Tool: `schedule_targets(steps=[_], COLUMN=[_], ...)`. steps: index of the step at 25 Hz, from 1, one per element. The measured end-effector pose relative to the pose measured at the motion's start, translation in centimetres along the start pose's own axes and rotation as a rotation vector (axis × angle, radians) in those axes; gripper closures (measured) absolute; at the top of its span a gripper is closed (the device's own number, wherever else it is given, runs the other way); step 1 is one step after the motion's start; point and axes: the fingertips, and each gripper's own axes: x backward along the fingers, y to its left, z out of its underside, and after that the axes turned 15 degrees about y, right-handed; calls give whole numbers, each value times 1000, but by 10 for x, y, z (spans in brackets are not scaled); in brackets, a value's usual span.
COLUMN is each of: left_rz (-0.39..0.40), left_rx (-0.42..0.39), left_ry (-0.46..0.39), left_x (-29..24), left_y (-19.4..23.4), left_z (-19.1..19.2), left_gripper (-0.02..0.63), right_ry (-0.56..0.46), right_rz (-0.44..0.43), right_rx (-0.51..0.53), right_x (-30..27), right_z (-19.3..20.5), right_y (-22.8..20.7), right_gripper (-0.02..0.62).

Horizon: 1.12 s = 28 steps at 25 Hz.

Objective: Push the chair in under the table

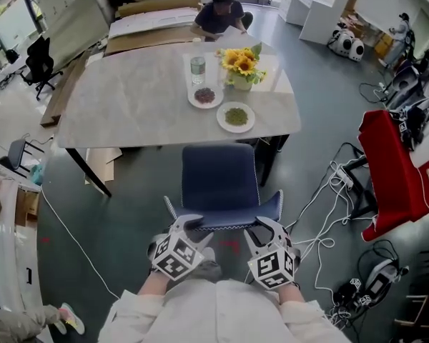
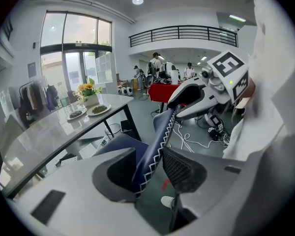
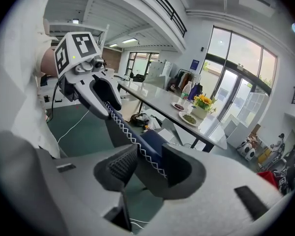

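A blue chair (image 1: 219,177) stands before the grey marble table (image 1: 129,98), its seat partly under the near edge and its backrest (image 1: 225,221) toward me. My left gripper (image 1: 191,224) is clamped over the backrest's top at its left end, my right gripper (image 1: 267,227) at its right end. In the left gripper view the white-stitched backrest edge (image 2: 155,141) runs between the jaws of the left gripper (image 2: 150,168), against both pads. The right gripper view shows the same edge (image 3: 137,149) pinched in the right gripper (image 3: 148,165).
On the table are two plates (image 1: 236,116), a glass (image 1: 197,68) and a vase of sunflowers (image 1: 242,66). A person (image 1: 220,16) sits at the far side. Black table legs (image 1: 89,166) flank the chair. Cables (image 1: 329,191) and a red stand (image 1: 393,170) lie to the right.
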Motion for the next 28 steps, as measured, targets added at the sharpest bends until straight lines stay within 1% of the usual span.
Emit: schedule_targets(steps=[5, 10, 16, 28], left_rz=[6, 11, 11, 0], left_rx=[-25, -43, -48, -53], left_ry=[-3, -3, -2, -10], left_x=[-3, -4, -9, -26], left_y=[30, 51, 68, 101], left_z=[-6, -6, -11, -36], left_gripper=[431, 431, 430, 428], right_ry=[-3, -9, 6, 2], right_rz=[15, 26, 28, 34], right_rx=[-16, -29, -39, -38], right_x=[-15, -26, -36, -60], right_z=[-21, -35, -44, -57], right_y=[-12, -17, -25, -60], right_gripper=[469, 469, 469, 469])
